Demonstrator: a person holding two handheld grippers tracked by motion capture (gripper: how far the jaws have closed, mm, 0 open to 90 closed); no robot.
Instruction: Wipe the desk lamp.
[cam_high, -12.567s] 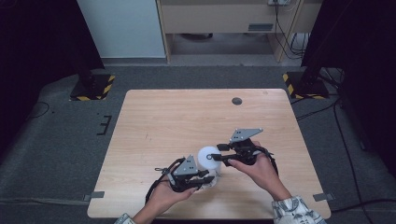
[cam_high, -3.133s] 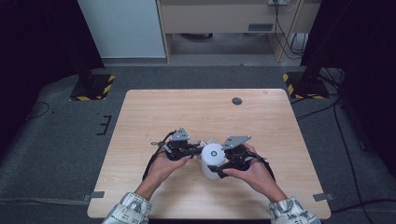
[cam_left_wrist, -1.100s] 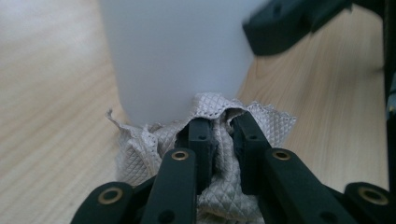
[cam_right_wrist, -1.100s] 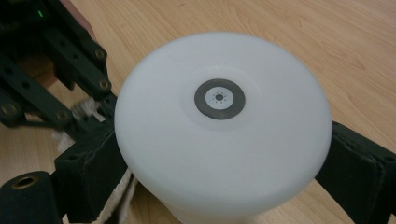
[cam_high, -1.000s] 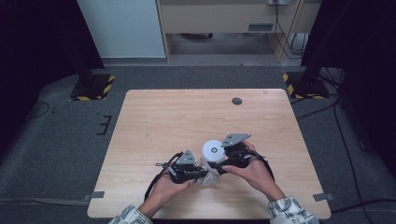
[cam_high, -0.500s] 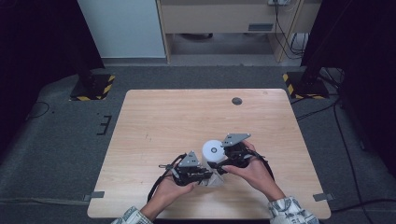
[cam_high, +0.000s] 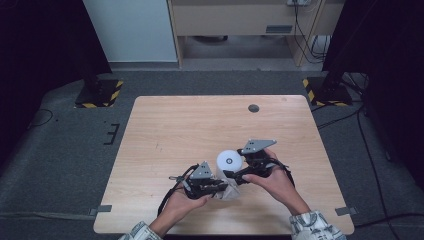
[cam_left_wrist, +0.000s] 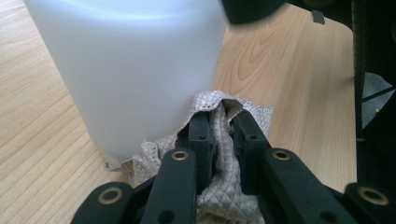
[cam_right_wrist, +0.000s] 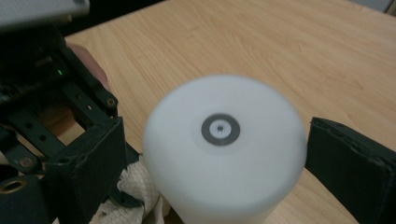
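A white plastic bottle (cam_high: 229, 161) stands near the table's front middle, its round top with a grey ring (cam_right_wrist: 220, 129) facing up. My right gripper (cam_high: 236, 172) straddles the bottle (cam_right_wrist: 219, 177) from above, one black pad (cam_right_wrist: 88, 158) on each side, shut on it. My left gripper (cam_left_wrist: 224, 121) is shut on a beige quilted cloth (cam_left_wrist: 219, 191). It holds the bunched cloth against the foot of the bottle (cam_left_wrist: 130, 60). In the high view the left gripper (cam_high: 220, 187) and the cloth (cam_high: 231, 193) lie just in front of the bottle. A hand holds each gripper.
The wooden table (cam_high: 200, 125) has a small dark round spot (cam_high: 253, 108) near its far edge. Two black stands with yellow-striped bases (cam_high: 100, 95) (cam_high: 325, 90) sit on the floor beyond the far corners. Cables lie on the floor at the right.
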